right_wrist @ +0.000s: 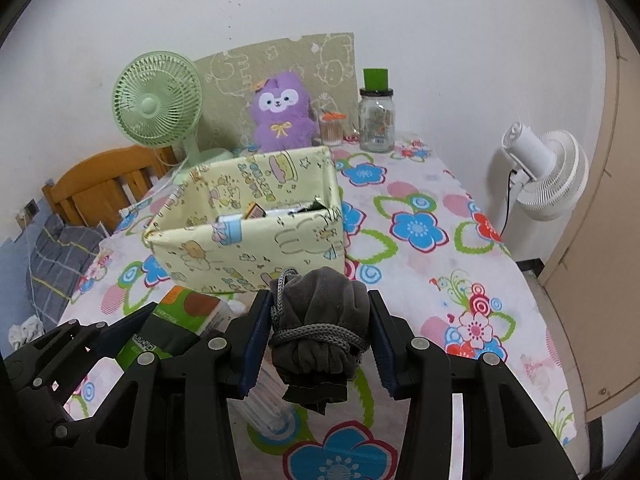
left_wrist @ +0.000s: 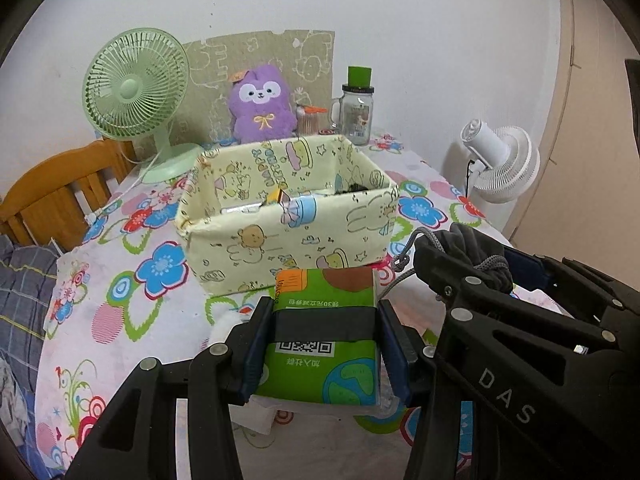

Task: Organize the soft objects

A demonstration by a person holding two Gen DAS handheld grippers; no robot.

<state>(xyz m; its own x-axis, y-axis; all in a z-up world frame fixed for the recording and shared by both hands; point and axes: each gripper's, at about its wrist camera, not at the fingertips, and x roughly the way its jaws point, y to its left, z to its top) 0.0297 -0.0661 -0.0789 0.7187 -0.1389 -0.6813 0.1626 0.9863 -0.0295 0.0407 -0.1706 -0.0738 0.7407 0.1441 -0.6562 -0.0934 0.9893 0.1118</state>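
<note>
My left gripper point(left_wrist: 325, 344) is shut on a green tissue pack point(left_wrist: 326, 332) and holds it above the table, just in front of the yellow cartoon-print storage box point(left_wrist: 288, 236). My right gripper point(right_wrist: 318, 340) is shut on a grey cloth bundle tied with a cord point(right_wrist: 320, 320), also just short of the box point(right_wrist: 248, 236). The bundle also shows in the left wrist view point(left_wrist: 472, 256), and the tissue pack in the right wrist view point(right_wrist: 180, 320). The box holds a few items. A purple plush toy point(left_wrist: 262, 104) sits behind the box.
The table has a floral cloth point(right_wrist: 440, 248). A green desk fan point(left_wrist: 136, 92) stands at the back left, a glass jar with a green lid point(left_wrist: 358, 108) at the back right. A white floor fan point(right_wrist: 548, 176) stands off the table's right, a wooden chair point(left_wrist: 56, 204) at its left.
</note>
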